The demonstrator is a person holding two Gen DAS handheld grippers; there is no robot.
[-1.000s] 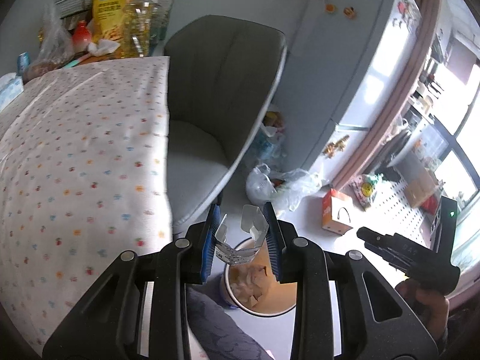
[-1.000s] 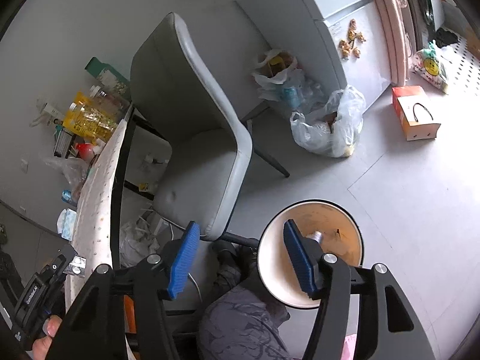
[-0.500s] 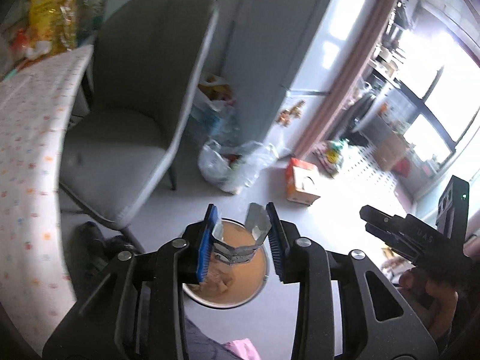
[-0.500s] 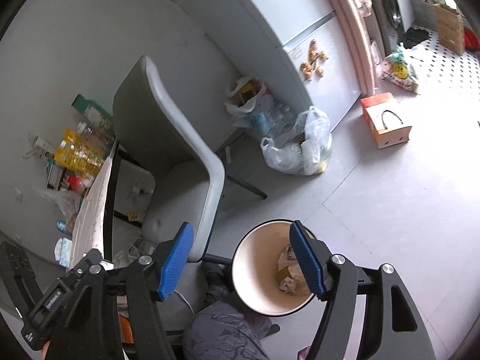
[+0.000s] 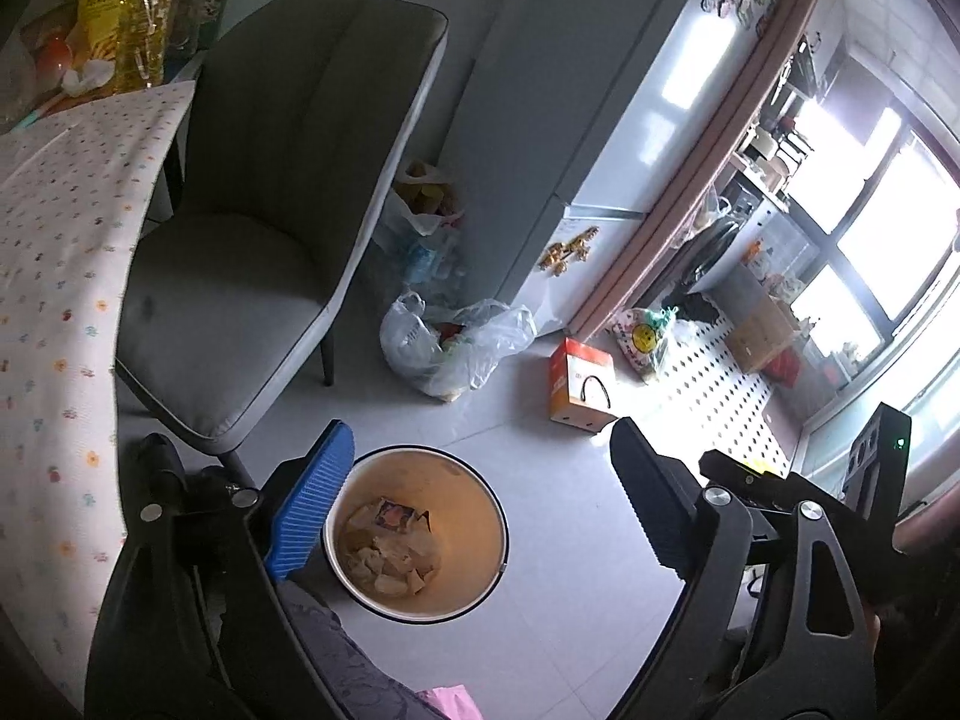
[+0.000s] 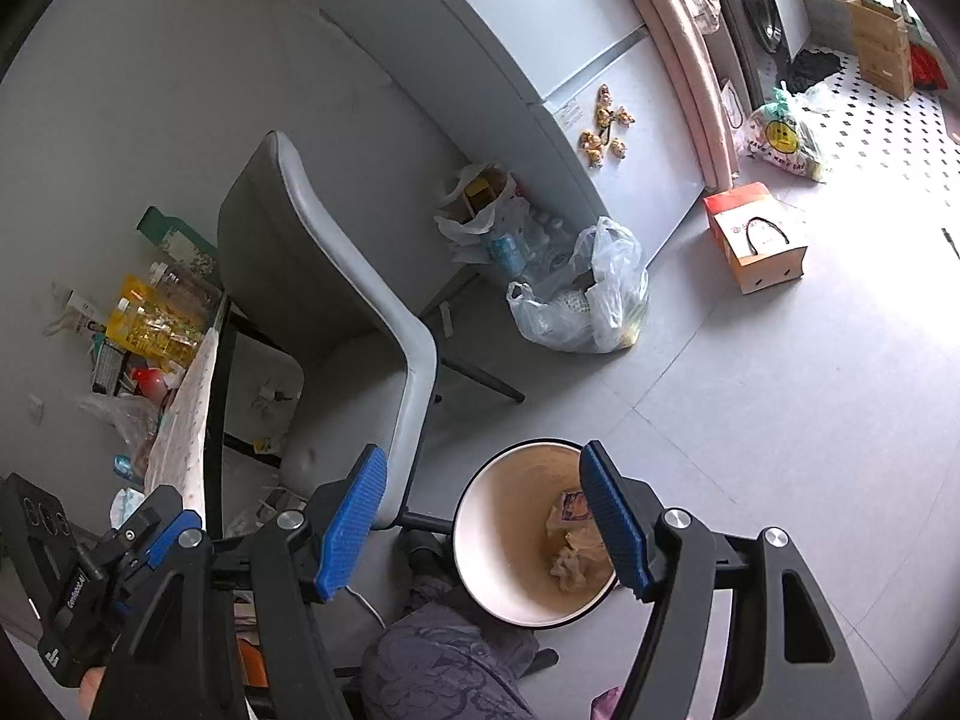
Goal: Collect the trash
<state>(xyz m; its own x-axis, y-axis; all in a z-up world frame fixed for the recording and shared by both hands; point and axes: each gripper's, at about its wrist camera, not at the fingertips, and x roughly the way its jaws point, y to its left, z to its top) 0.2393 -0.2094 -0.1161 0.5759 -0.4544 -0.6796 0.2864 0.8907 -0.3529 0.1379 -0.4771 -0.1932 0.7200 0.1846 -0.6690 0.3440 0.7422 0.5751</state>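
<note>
Trash: we see crumpled wrappers [image 5: 387, 546] lying at the bottom of the bin, pale and creased, one with a printed face; individual pieces are hard for us to tell apart.
Bin [image 5: 480, 504]: round, white rim, tan inside, standing on the grey floor by the chair; a trouser leg covers its near edge.
Left gripper [image 5: 480, 504]: our jaws have just been opening and now stand wide above the bin, nothing between them.
Right gripper [image 6: 480, 525]: we hold it parted over the bin [image 6: 474, 546], empty.
Chair [image 5: 252, 228]: grey, beside the bin.
Plastic bag [image 5: 456, 345]: on the floor farther off; we cannot make out its contents.
</note>
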